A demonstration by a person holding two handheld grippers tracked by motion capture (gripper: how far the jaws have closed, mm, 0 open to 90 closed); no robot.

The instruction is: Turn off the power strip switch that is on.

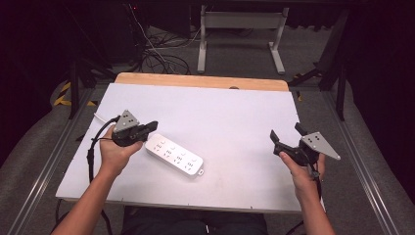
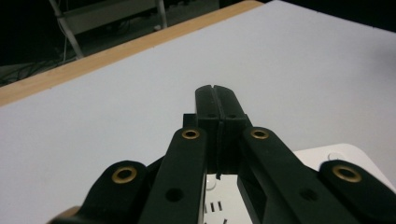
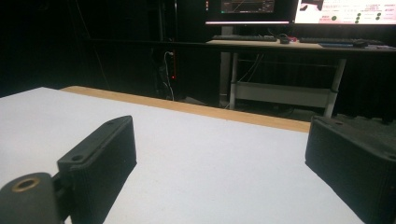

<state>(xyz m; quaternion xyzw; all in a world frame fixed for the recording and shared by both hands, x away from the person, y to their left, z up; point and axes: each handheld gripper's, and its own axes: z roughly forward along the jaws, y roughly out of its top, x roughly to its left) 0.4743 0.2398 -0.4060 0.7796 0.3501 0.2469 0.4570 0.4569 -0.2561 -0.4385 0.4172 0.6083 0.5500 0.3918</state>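
White power strip (image 1: 174,155) is laid diagonally on the white table (image 1: 230,112), left of centre; left gripper (image 1: 151,126) is held just above its near-left end, jaws pressed together with nothing between them; strip's socket face is seen under the jaws in the left gripper view (image 2: 224,205); right gripper (image 1: 286,134) is held well apart at the table's right edge, jaws spread wide, nothing gripped.

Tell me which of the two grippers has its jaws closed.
The left gripper, above the white power strip: its jaws are pressed together with nothing between them. The right gripper differs, its jaws spread wide apart over the bare table.
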